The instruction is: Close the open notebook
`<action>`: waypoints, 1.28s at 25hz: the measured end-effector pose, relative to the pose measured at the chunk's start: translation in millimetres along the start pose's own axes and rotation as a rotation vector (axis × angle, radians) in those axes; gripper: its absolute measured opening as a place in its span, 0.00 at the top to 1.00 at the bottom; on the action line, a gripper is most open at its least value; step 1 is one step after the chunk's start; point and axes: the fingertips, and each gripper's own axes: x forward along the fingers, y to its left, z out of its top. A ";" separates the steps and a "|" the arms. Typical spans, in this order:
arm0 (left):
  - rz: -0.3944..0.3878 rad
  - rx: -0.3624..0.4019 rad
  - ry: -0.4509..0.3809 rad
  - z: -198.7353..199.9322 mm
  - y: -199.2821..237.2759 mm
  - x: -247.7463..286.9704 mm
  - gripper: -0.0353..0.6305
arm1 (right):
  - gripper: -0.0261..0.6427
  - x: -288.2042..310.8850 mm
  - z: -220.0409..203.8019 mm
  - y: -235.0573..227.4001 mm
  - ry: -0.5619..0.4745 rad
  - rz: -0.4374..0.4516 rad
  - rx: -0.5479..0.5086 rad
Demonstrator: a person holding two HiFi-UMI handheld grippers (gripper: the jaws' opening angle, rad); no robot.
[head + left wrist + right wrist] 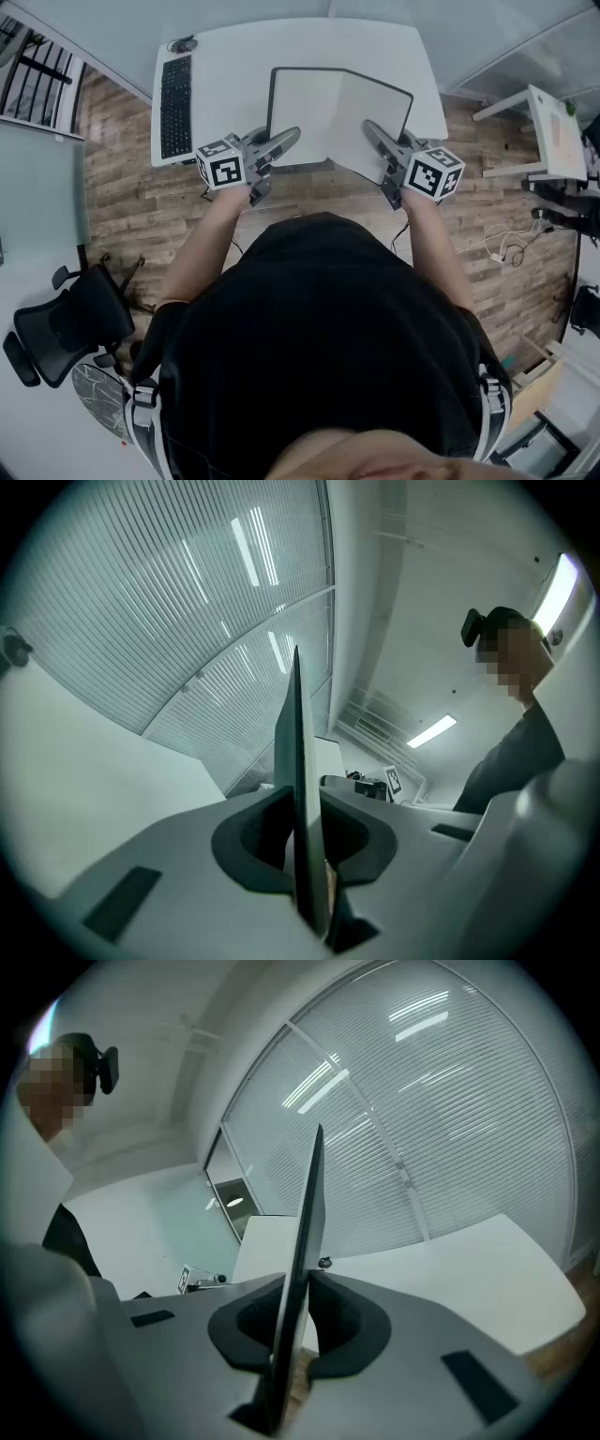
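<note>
Below black shirt, reaching onto white counter. Pinching left edge of thin, dark-covered open notebook with white pages in left gripper, right edge in right gripper. Held at counter's near edge, right half angled upward. Well apart on left, long black keyboard.
</note>
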 end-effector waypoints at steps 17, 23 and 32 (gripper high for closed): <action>-0.056 -0.030 0.034 -4.7 -0.5 7.7 0.86 | 0.86 -5.3 -3.5 -4.7 -0.022 -0.037 0.015; -0.063 -0.021 0.030 -0.9 -6.2 6.6 0.86 | 0.86 -10.0 -3.0 -1.3 -0.039 -0.025 0.034; -0.080 -0.051 0.039 -2.5 -1.6 6.6 0.86 | 0.86 -8.3 -5.4 -3.0 -0.019 -0.050 0.055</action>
